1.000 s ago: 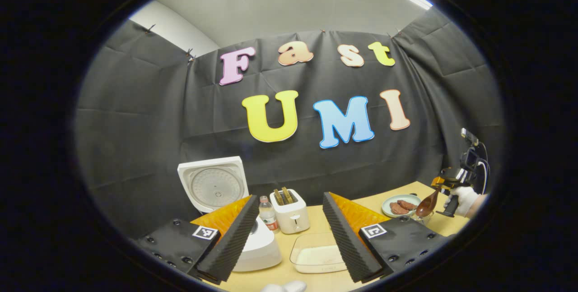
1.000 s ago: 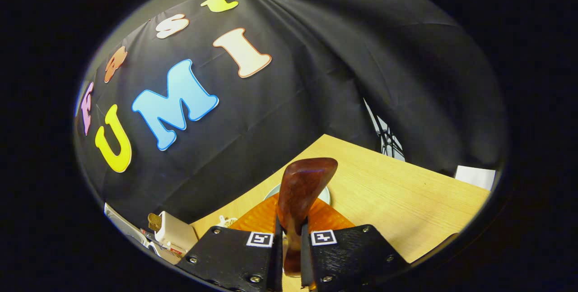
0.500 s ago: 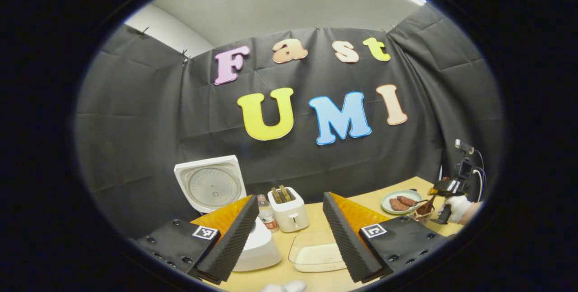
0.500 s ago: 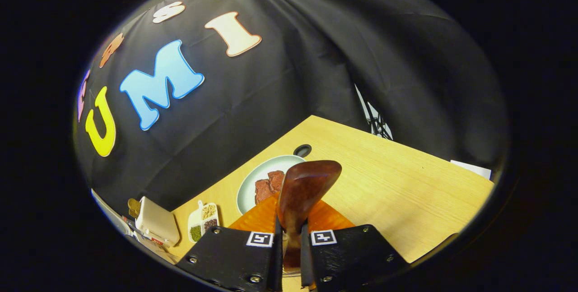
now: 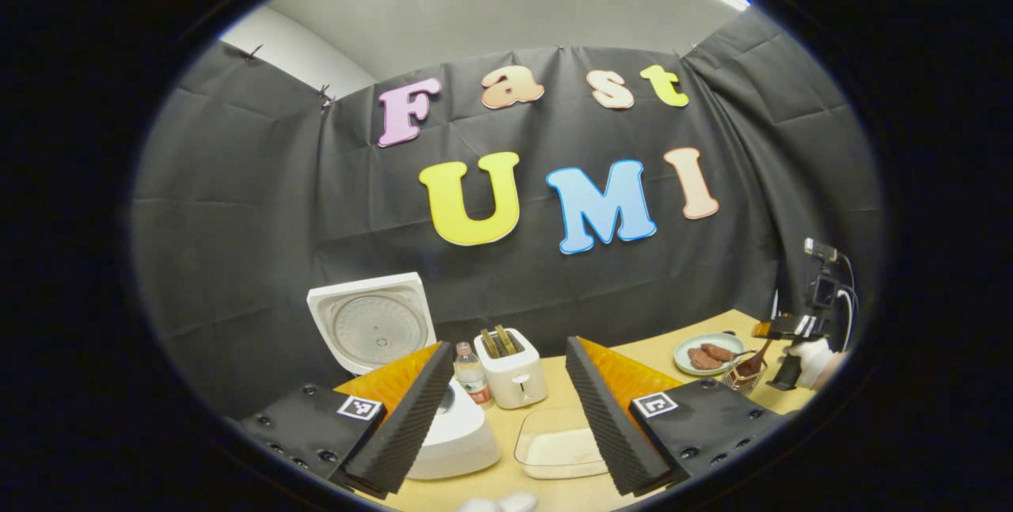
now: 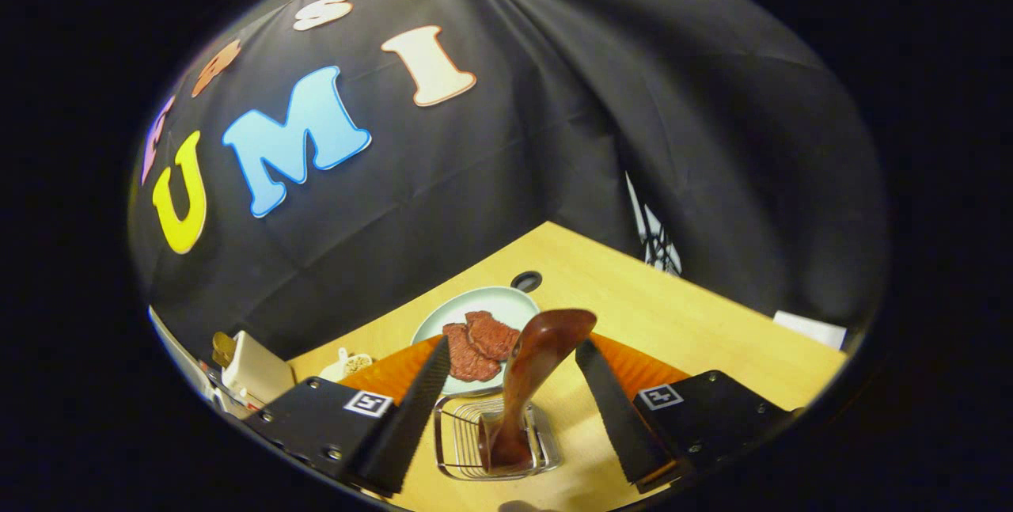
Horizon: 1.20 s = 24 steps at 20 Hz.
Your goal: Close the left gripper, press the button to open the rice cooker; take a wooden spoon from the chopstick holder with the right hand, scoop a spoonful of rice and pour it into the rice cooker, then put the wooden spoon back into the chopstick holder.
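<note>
My right gripper [image 6: 513, 354] is open, its jaws spread to either side of the wooden spoon [image 6: 534, 369] without touching it. The dark brown spoon stands tilted, bowl up, in the wire chopstick holder [image 6: 463, 441] on the table. My left gripper [image 5: 508, 347] is open and holds nothing. Below it sits the white rice cooker [image 5: 463, 437] with its lid [image 5: 372, 328] raised. A clear container of rice [image 5: 558, 449] lies between its fingers. Far right in the left gripper view, a gloved hand [image 5: 811, 358] holds the right gripper [image 5: 779, 330] over the spoon [image 5: 752, 362].
A white toaster [image 5: 516, 360] and a small bottle [image 5: 472, 373] stand behind the cooker. A plate of meat slices [image 6: 475, 330] lies just beyond the holder, with a small white dish [image 6: 348, 362] to its left. The table has a cable hole [image 6: 526, 281].
My right gripper has lowered the spoon into the wire holder and opened, letting it go. The left gripper has stayed open and nearly still.
</note>
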Motion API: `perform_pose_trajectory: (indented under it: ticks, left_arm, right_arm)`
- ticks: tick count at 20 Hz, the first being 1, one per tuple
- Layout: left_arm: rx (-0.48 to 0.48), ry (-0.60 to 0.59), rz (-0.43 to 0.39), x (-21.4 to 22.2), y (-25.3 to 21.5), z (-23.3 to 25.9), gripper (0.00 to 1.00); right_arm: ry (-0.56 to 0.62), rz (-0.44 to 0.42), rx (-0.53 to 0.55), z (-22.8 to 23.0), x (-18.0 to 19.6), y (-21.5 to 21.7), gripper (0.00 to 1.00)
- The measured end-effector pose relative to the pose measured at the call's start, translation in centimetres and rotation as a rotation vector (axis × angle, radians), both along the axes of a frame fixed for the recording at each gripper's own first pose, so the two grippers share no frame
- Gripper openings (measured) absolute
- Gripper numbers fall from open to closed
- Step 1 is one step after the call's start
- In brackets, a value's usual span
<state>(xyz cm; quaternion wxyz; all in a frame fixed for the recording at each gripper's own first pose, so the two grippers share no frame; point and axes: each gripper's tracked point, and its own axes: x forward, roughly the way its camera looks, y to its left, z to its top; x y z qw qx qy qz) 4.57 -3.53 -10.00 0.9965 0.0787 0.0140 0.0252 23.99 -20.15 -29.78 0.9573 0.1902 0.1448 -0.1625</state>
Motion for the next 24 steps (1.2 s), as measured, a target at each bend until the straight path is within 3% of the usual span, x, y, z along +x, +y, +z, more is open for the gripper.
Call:
perform_pose_trajectory:
  ticks: [3, 6, 12, 19, 23, 24]
  left_arm:
    - [-0.010, -0.002, 0.000, 0.7, 0.8, 0.2, 0.99]
    - [-0.040, 0.002, 0.008, 2.2, 2.3, 0.6, 0.99]
    - [-0.077, -0.034, 0.033, 6.2, 6.0, 3.1, 0.99]
    - [-0.080, -0.123, 0.068, 10.8, 11.1, 8.3, 0.99]
    - [-0.094, -0.147, 0.134, 14.9, 16.5, 11.0, 0.99]
    - [-0.102, -0.152, 0.151, 16.0, 17.9, 11.7, 0.99]
  right_arm:
    - [-0.068, 0.000, -0.155, 6.1, -2.4, 0.2, 0.98]
    - [-0.160, 0.053, -0.286, 12.6, -5.4, 2.8, 0.98]
    - [-0.268, 0.212, -0.406, 21.5, -11.4, 11.7, 0.98]
    - [-0.324, 0.391, -0.458, 23.6, -18.4, 21.9, 0.98]
    - [-0.296, 0.452, -0.447, 22.8, -19.8, 25.0, 0.94]
    - [-0.295, 0.455, -0.442, 23.0, -19.9, 25.3, 0.98]
